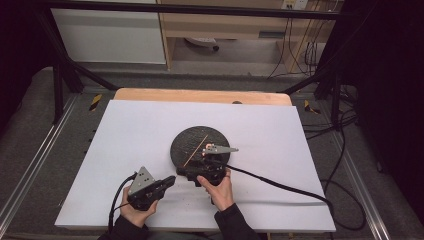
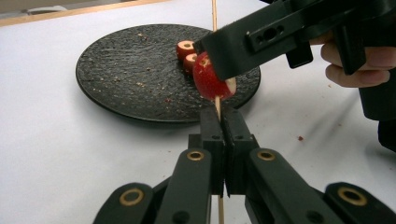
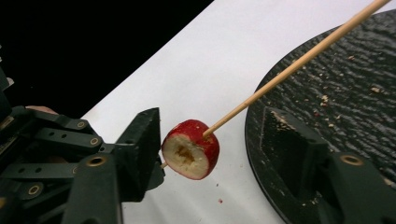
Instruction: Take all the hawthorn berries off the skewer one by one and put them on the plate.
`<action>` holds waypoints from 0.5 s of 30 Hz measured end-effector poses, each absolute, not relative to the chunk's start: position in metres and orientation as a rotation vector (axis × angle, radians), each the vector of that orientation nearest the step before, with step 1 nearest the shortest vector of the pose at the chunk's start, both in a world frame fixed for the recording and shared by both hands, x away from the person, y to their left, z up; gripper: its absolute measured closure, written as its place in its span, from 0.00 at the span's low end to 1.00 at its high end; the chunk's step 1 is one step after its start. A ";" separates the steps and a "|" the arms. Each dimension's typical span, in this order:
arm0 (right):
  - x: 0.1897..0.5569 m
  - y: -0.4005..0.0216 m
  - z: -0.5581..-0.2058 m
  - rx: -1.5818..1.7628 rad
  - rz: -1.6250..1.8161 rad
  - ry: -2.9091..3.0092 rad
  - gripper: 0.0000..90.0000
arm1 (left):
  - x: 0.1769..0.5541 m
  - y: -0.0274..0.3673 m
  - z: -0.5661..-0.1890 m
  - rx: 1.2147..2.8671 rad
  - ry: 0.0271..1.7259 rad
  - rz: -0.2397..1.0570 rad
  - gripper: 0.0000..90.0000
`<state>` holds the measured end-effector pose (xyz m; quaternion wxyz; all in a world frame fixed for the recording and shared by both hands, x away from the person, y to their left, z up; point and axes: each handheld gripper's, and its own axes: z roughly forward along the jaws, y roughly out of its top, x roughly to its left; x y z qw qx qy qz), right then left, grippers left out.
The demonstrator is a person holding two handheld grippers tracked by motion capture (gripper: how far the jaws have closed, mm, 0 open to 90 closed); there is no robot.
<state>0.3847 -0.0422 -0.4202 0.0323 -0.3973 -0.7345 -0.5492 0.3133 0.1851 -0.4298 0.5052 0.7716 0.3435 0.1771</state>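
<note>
Left gripper (image 2: 223,126) has its jaws pinched tight on a thin wooden skewer (image 2: 215,14), gripping it near the lower end; the stick runs up and out past the jaw tips over the round black textured plate (image 2: 116,70). 1 red hollowed fruit piece with a pale cut face (image 3: 190,148) is threaded on the skewer, sitting just beyond the left jaw tips, close but apart from them by a short bare stretch of stick.

Right gripper (image 3: 210,154) straddles that fruit piece: jaws at a middling width, 1 jaw on each side. In the right gripper view the left-hand jaw sits just beside the fruit's skin and there is a clear gap to the other jaw, so the pads are not pressing on it.

2 more small red cored fruit pieces (image 2: 187,53) lie on the plate, behind the right gripper's jaw as seen from the left gripper view. Plate rests on a white table surface (image 1: 130,130), with crumbs scattered across it.
</note>
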 end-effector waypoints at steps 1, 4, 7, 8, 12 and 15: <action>0.385 -0.042 -0.421 -1.222 -1.686 -2.257 0.47 | 0.313 0.185 -0.430 1.863 0.828 0.429 0.98; 0.384 -0.041 -0.422 -1.219 -1.669 -2.250 0.51 | 0.313 0.184 -0.430 1.864 0.829 0.428 0.98; 0.384 -0.041 -0.423 -1.217 -1.658 -2.235 0.55 | 0.313 0.183 -0.430 1.867 0.827 0.428 0.98; 0.384 -0.041 -0.424 -1.213 -1.658 -2.235 0.56 | 0.313 0.183 -0.430 1.867 0.826 0.427 0.98; 0.384 -0.040 -0.425 -1.199 -1.653 -2.222 0.62 | 0.313 0.183 -0.431 1.870 0.826 0.429 0.98; 0.384 -0.040 -0.425 -1.188 -1.648 -2.213 0.68 | 0.313 0.182 -0.431 1.872 0.825 0.428 0.98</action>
